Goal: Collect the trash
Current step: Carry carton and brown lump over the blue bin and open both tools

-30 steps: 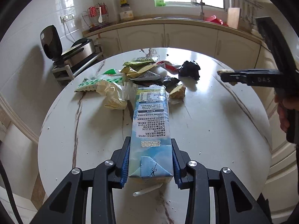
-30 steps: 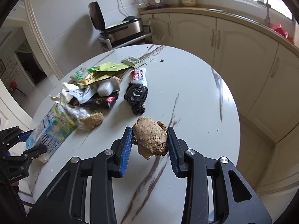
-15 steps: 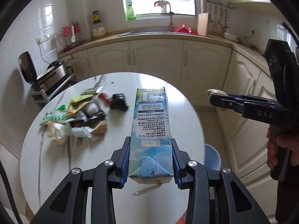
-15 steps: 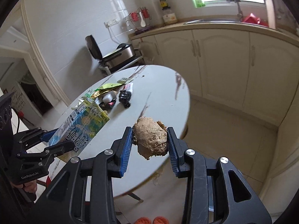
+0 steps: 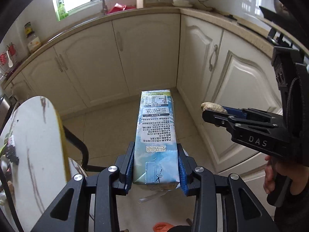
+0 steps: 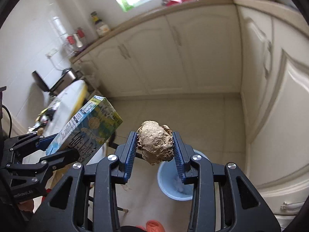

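Your left gripper [image 5: 155, 169] is clamping a milk carton [image 5: 155, 135]; your right gripper [image 6: 155, 151] is squeezing a brown lump [image 6: 155, 145] above a blue bin [image 6: 170, 181].

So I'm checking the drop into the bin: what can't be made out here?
- Light blue bin: right wrist view, far side hidden behind the right hand-held gripper and its brown lump.
- Left wrist view: bin almost wholly behind the milk carton in the left hand-held gripper.
- Trash on the table: blurred, unidentifiable.
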The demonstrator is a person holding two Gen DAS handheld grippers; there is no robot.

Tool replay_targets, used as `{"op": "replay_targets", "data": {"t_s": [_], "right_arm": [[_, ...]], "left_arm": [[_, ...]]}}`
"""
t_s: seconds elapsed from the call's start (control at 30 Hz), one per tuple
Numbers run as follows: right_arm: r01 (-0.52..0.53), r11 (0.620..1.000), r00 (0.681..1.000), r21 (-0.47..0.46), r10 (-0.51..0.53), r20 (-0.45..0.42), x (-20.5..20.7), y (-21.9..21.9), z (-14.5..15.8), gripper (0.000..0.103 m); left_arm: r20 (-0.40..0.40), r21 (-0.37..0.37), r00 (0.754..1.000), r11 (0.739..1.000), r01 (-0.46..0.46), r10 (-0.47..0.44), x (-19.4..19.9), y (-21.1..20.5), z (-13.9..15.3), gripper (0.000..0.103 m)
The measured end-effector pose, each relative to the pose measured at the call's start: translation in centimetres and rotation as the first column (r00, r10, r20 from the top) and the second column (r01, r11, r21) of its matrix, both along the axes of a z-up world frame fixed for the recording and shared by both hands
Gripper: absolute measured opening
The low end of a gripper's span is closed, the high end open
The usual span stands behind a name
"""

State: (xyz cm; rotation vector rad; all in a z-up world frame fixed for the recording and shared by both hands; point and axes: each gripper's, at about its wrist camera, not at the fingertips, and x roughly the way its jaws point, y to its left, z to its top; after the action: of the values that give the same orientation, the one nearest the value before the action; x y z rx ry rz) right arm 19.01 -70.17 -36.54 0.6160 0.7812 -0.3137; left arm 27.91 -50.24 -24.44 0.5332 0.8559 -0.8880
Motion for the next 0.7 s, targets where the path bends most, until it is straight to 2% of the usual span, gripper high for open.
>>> {"op": "replay_targets", "data": {"t_s": [0.1,0.2,0.27,0.33,0.47,0.53,0.63,0.67,0.7], "right_arm": [[0.027,0.999,0.999,0.027,-0.025,-0.048,-0.4,-1.6,-2.8,0.035],[0.041,0.998,0.996,0.056,-0.036,-0.080,-0.4,-2.7,-5.0,0.035],[0.041,0.997,0.994,0.068,-0.034,-0.099,-0.1,-3.2,-6.3,0.035],[0.036,0.996,0.993,0.081,-0.026,-0.115,0.4,-3.3,-7.5,0.035],[0.023,0.994,0.991,0.110,-0.008,-0.133,1.2,-3.3,-9.7,0.035],[0.009,0.992,0.991,0.127,0.008,-0.135,1.6,-2.9,-10.5,0.035],[0.005,0.989,0.991,0.151,0.015,-0.132,2.4,-2.6,-11.3,0.038],[0.006,0.988,0.991,0.154,0.014,-0.134,2.6,-2.4,-11.2,0.044],[0.008,0.988,0.990,0.151,0.013,-0.140,2.9,-2.1,-11.0,0.057]], "left_arm": [[-0.059,0.040,0.998,0.999,0.007,-0.004,1.7,-2.7,-3.0,0.035],[-0.078,0.074,0.997,0.997,0.001,0.004,3.2,-5.1,-5.5,0.036],[-0.076,0.091,0.997,0.996,0.009,-0.002,4.0,-6.2,-6.8,0.040],[-0.081,0.104,0.997,0.995,0.006,0.002,4.6,-7.2,-7.8,0.048],[-0.078,0.109,0.997,0.994,-0.020,0.029,5.6,-7.4,-8.0,0.054],[-0.063,0.101,0.998,0.995,-0.025,0.032,5.7,-6.8,-7.5,0.063],[-0.026,0.092,0.998,0.995,-0.047,0.050,4.3,-6.5,-7.0,0.066],[-0.013,0.089,0.998,0.995,-0.054,0.055,3.6,-5.9,-6.7,0.067],[0.003,0.089,0.998,0.994,-0.062,0.062,3.4,-5.6,-6.3,0.068]]}}
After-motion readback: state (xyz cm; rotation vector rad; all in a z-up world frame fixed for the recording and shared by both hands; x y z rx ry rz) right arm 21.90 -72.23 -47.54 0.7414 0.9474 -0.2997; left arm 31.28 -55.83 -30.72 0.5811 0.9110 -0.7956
